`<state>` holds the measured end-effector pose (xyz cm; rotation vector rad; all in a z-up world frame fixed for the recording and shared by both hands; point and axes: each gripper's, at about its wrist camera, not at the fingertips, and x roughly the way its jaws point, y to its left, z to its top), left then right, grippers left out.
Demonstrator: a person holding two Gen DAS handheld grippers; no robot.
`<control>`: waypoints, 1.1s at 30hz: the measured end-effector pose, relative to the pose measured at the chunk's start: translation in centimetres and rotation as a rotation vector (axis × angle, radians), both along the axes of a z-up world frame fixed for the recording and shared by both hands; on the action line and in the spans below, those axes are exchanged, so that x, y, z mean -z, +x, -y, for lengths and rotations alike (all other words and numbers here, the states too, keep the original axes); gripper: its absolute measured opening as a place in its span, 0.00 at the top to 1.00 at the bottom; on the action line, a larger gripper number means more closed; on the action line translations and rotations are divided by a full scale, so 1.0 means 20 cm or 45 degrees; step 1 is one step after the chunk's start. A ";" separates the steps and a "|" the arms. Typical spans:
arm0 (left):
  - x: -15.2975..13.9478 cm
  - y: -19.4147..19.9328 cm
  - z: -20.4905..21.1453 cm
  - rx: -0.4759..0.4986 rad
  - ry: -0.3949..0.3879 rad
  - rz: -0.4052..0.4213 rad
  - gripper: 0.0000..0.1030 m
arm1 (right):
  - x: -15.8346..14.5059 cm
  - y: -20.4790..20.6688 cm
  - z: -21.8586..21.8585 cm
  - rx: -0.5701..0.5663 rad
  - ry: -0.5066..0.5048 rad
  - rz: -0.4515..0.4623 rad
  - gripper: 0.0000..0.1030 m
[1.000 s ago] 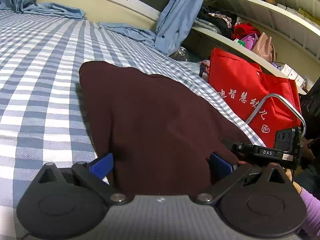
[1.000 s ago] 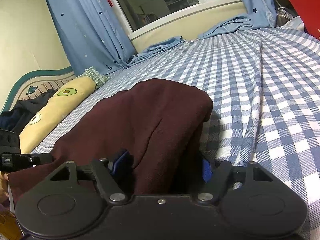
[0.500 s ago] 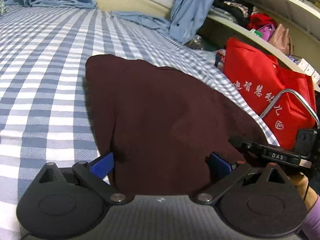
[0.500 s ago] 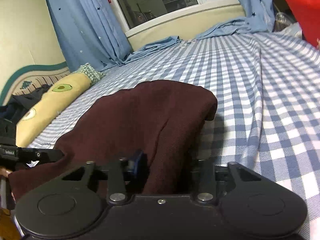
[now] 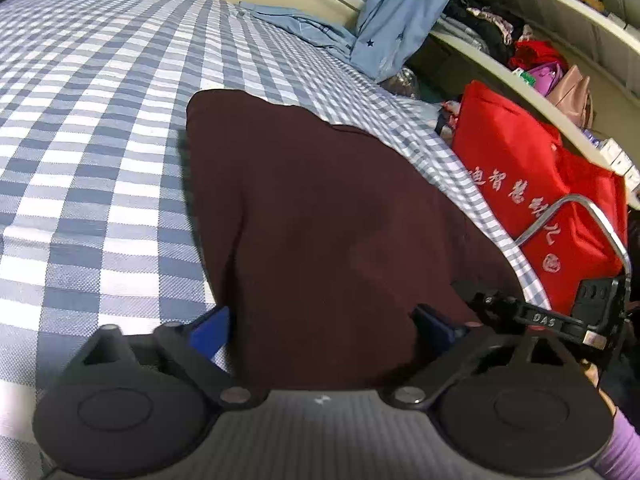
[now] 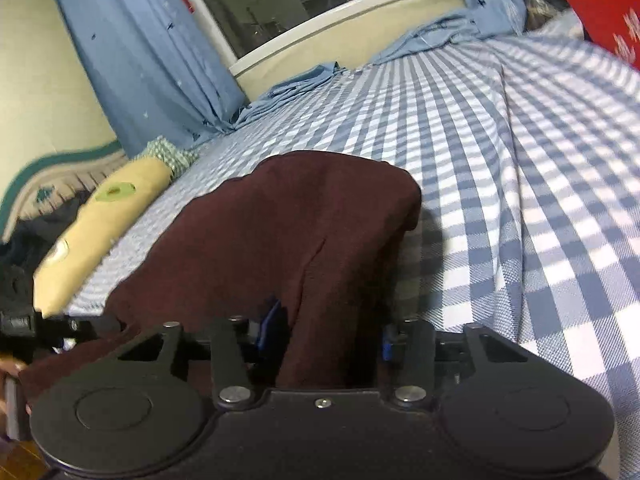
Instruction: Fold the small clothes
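A dark maroon garment (image 5: 320, 220) lies on the blue-and-white checked bed (image 5: 100, 128), stretched from the near edge toward the middle. My left gripper (image 5: 320, 328) is wide open, its blue pads (image 5: 208, 328) on either side of the garment's near edge. My right gripper (image 6: 324, 332) has closed on the garment (image 6: 288, 232) at its other near corner, cloth bunched between the fingers. The right gripper's body (image 5: 560, 320) shows in the left wrist view, and the left gripper's body (image 6: 24, 324) in the right wrist view.
A red tote bag (image 5: 540, 184) stands beside the bed on the right, below shelves (image 5: 520, 40) with clothes and bags. Blue curtains (image 6: 152, 60) hang by the window. A yellow avocado-print pillow (image 6: 100, 224) lies at the bed's left side.
My right gripper has closed from open onto the garment's corner and the cloth has lifted slightly. My left gripper stayed open and tilted so the view looks further down the bed.
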<state>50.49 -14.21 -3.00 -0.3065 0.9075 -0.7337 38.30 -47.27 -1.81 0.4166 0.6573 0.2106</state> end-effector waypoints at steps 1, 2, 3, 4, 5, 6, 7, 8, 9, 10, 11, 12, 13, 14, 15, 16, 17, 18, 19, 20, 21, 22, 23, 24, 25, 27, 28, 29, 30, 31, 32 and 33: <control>0.00 0.00 -0.01 0.000 -0.013 0.000 0.13 | -0.01 0.00 -0.01 0.005 -0.001 -0.005 0.65; 0.01 0.00 -0.02 -0.009 -0.030 0.000 0.13 | -0.03 0.00 -0.02 0.014 0.007 -0.012 0.69; 0.02 -0.01 -0.03 -0.025 -0.048 -0.001 0.13 | -0.03 -0.01 -0.02 0.025 0.023 -0.017 0.72; 0.03 -0.02 -0.03 -0.039 -0.062 0.006 0.14 | -0.03 -0.01 -0.02 0.039 0.038 -0.025 0.72; 0.03 -0.03 -0.03 -0.046 -0.068 0.017 0.15 | -0.03 -0.01 -0.03 0.054 0.048 -0.030 0.73; 0.03 -0.03 -0.04 -0.053 -0.074 0.021 0.16 | -0.04 -0.01 -0.03 0.067 0.056 -0.029 0.75; 0.03 -0.03 -0.04 -0.066 -0.082 0.019 0.19 | -0.04 -0.02 -0.03 0.080 0.061 -0.024 0.76; 0.03 -0.03 -0.05 -0.079 -0.090 0.015 0.20 | -0.06 -0.03 -0.04 0.093 0.056 -0.012 0.79; 0.03 -0.03 -0.06 -0.089 -0.095 0.012 0.23 | -0.08 -0.04 -0.06 0.099 0.034 0.006 0.80; 0.02 -0.03 -0.07 -0.092 -0.105 0.007 0.24 | -0.10 -0.05 -0.08 0.102 0.004 0.023 0.81; 0.02 -0.03 -0.09 -0.092 -0.118 0.000 0.25 | -0.12 -0.06 -0.11 0.104 -0.033 0.036 0.81; 0.03 -0.03 -0.11 -0.091 -0.133 -0.012 0.25 | -0.15 -0.06 -0.15 0.108 -0.058 0.045 0.82; 0.03 -0.03 -0.13 -0.089 -0.152 -0.027 0.25 | -0.17 -0.07 -0.17 0.107 -0.072 0.054 0.82; 0.03 -0.02 -0.15 -0.084 -0.172 -0.044 0.25 | -0.19 -0.08 -0.18 0.102 -0.084 0.061 0.82; 0.04 -0.01 -0.17 -0.082 -0.195 -0.069 0.24 | -0.21 -0.08 -0.19 0.090 -0.095 0.063 0.82; 0.05 0.01 -0.18 -0.079 -0.218 -0.103 0.22 | -0.22 -0.07 -0.20 0.082 -0.096 0.061 0.82; 0.07 0.03 -0.20 -0.080 -0.235 -0.135 0.20 | -0.22 -0.07 -0.20 0.078 -0.091 0.057 0.81; 0.08 0.04 -0.21 -0.081 -0.249 -0.167 0.17 | -0.22 -0.06 -0.20 0.079 -0.086 0.049 0.81; 0.09 0.05 -0.21 -0.069 -0.259 -0.181 0.15 | -0.21 -0.05 -0.20 0.080 -0.086 0.041 0.81; 0.09 0.06 -0.21 -0.053 -0.255 -0.181 0.14 | -0.19 -0.05 -0.19 0.081 -0.090 0.034 0.79; 0.08 0.07 -0.21 -0.036 -0.244 -0.177 0.11 | -0.17 -0.04 -0.18 0.081 -0.090 0.027 0.76; 0.08 0.08 -0.20 -0.019 -0.230 -0.173 0.09 | -0.15 -0.03 -0.18 0.085 -0.082 0.016 0.74; 0.08 0.08 -0.19 0.005 -0.218 -0.171 0.07 | -0.12 -0.03 -0.16 0.091 -0.065 0.005 0.70; 0.08 0.09 -0.18 0.032 -0.208 -0.168 0.02 | -0.10 -0.03 -0.13 0.094 -0.044 -0.004 0.66; 0.08 0.09 -0.16 0.057 -0.195 -0.164 0.01 | -0.08 -0.04 -0.11 0.099 -0.023 -0.011 0.64; 0.07 0.10 -0.13 0.061 -0.156 -0.148 0.01 | -0.04 -0.03 -0.07 0.107 0.013 -0.026 0.53; 0.07 0.10 -0.11 0.055 -0.143 -0.141 0.01 | -0.04 -0.03 -0.05 0.112 0.024 -0.038 0.48; 0.06 0.10 -0.09 0.050 -0.129 -0.133 0.01 | -0.03 -0.02 -0.04 0.119 0.041 -0.054 0.41; 0.06 0.10 -0.08 0.047 -0.115 -0.121 0.01 | -0.02 -0.02 -0.02 0.116 0.059 -0.058 0.39; 0.05 0.10 -0.06 0.049 -0.097 -0.107 0.01 | -0.01 -0.01 -0.01 0.109 0.073 -0.063 0.38; 0.05 0.10 -0.04 0.052 -0.079 -0.092 0.01 | -0.01 0.00 0.00 0.099 0.075 -0.066 0.37; 0.05 0.10 -0.04 0.055 -0.066 -0.084 0.01 | -0.01 0.01 0.00 0.082 0.066 -0.065 0.36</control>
